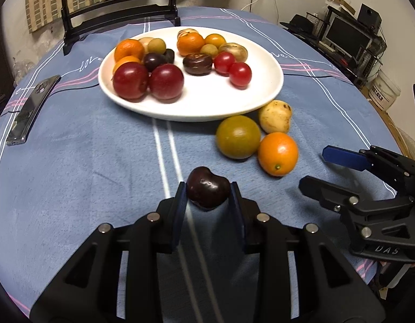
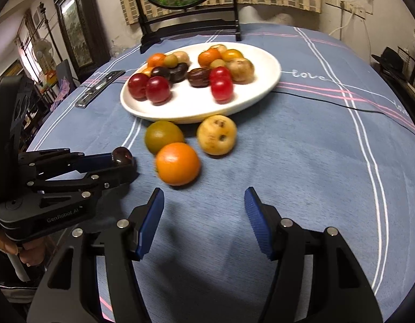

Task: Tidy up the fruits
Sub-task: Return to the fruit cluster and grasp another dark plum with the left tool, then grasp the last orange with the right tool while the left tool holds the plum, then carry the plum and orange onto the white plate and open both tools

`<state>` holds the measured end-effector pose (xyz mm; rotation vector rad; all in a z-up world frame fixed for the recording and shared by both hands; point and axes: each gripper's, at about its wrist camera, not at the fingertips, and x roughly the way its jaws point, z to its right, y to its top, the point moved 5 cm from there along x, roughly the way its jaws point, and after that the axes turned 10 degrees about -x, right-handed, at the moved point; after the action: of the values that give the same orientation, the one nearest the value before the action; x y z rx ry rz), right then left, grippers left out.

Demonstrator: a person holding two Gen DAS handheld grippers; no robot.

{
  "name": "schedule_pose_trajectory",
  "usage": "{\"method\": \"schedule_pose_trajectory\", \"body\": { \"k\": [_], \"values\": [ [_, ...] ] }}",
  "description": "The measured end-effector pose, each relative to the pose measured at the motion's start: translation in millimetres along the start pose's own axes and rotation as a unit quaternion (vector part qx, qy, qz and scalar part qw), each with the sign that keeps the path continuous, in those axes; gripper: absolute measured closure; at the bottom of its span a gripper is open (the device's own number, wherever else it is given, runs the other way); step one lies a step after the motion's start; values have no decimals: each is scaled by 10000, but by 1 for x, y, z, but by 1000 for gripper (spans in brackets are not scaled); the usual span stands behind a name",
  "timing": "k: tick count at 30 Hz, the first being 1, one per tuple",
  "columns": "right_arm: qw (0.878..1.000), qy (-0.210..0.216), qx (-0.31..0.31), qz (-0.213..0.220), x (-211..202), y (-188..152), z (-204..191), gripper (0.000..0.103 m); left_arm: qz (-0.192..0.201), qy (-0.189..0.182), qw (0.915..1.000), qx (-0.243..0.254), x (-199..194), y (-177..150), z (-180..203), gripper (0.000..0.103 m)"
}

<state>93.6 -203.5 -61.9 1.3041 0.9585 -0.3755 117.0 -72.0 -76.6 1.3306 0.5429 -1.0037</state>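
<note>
Our left tool (image 1: 208, 189) is clamped on a dark cherry (image 1: 208, 190), both pads pressed to its sides just above the blue cloth of the surface (image 1: 86, 161). Our right tool (image 2: 204, 207) stands apart with nothing between its pads, near an orange (image 2: 177, 163). A green fruit (image 2: 163, 136) touches that orange, and a yellow fruit (image 2: 217, 134) sits just beside them, all against the white plate (image 2: 191, 107), which carries the sorted fruit.
</note>
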Motion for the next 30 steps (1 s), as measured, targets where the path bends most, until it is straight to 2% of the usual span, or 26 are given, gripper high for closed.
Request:
{"method": "schedule_pose_trajectory", "body": {
  "k": [10, 18, 20, 22, 23, 30],
  "values": [
    [9997, -47, -97, -216, 22, 12, -14, 40, 33, -117, 9999, -118, -3, -3, -14, 71],
    [9995, -124, -179, -228, 33, 26, -17, 40, 65, -166, 9997, -160, -4, -5, -16, 71],
    [9995, -67, -173, -251, 36, 27, -18, 45, 67, -159, 9997, -158, -4, -5, -16, 71],
    [9994, -83, -193, -275, 38, 28, -18, 59, 72, -136, 9998, -148, -4, -5, -15, 71],
    [9994, -89, -204, -263, 38, 28, -19, 63, 73, -130, 9998, -146, -4, -5, -15, 71],
    [9998, -78, -153, -98, 25, 24, -15, 63, 71, -82, 9998, -153, -4, -4, -14, 70]
  ]
}}
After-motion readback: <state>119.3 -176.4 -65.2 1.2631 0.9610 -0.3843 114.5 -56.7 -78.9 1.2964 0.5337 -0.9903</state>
